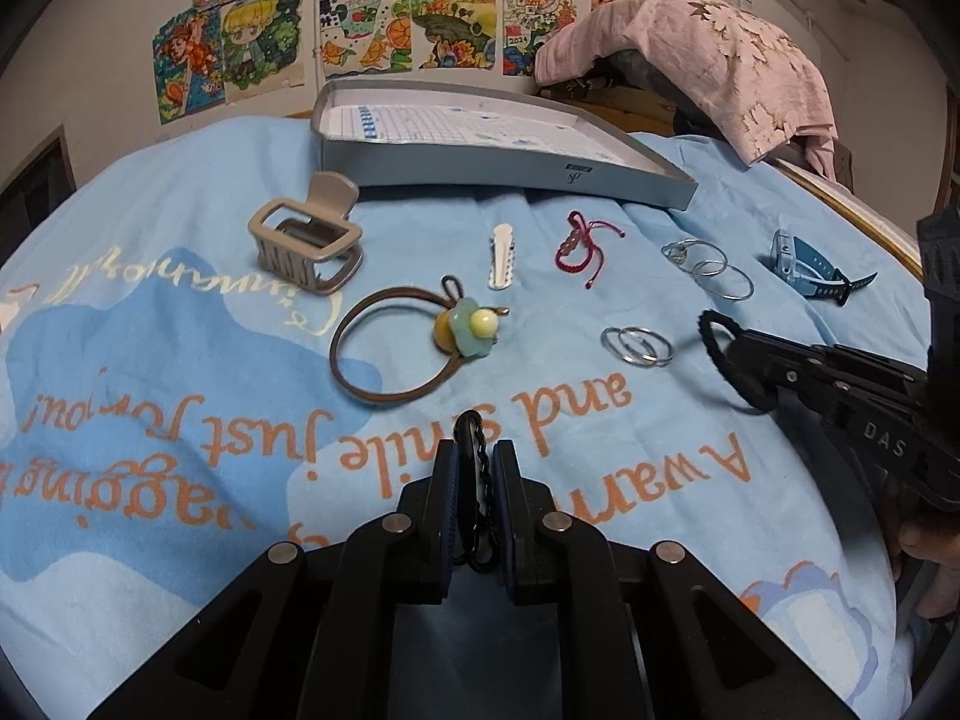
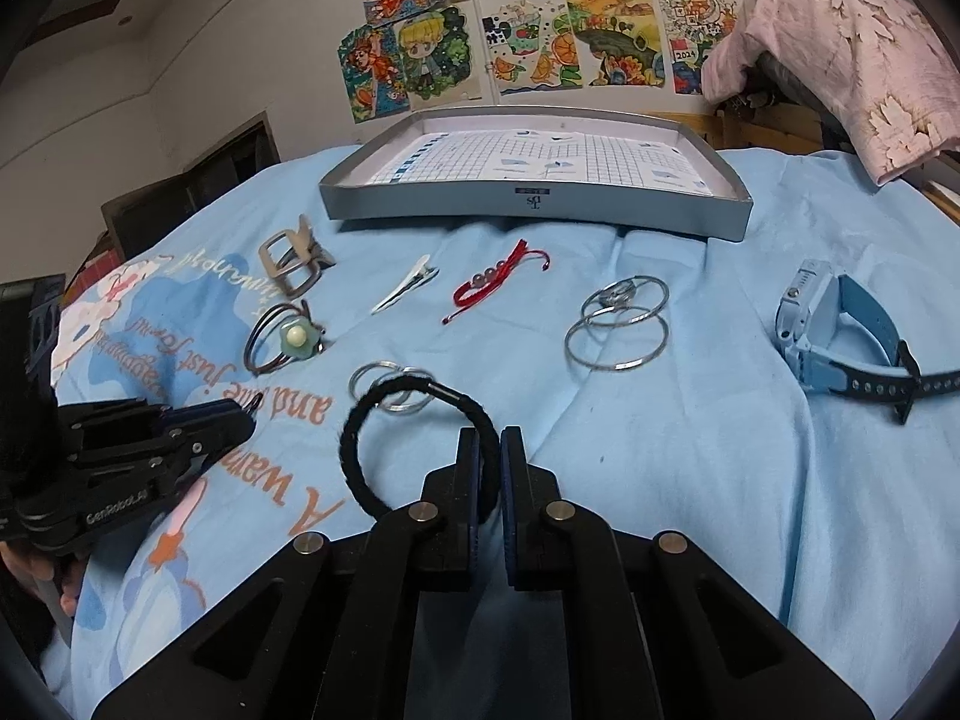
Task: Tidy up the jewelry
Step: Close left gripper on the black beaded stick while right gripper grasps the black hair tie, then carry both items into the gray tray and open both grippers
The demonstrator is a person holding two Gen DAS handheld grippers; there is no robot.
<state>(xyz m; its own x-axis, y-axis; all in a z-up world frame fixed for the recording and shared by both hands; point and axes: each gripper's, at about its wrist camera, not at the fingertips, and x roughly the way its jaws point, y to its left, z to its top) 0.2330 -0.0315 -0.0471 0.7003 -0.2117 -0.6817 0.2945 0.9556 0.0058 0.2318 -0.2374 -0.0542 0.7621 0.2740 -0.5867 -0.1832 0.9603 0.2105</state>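
We had our right claw (image 2: 491, 450) clamped on the soft, light black hair tie (image 2: 414, 444) and our left claw (image 1: 477, 462) clamped on a small black chain (image 1: 480, 480).

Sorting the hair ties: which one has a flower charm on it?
The thin brown hair tie lying beside the taupe claw clip; it carries a green-and-yellow flower charm. The braided black hair tie in the right tool is plain.
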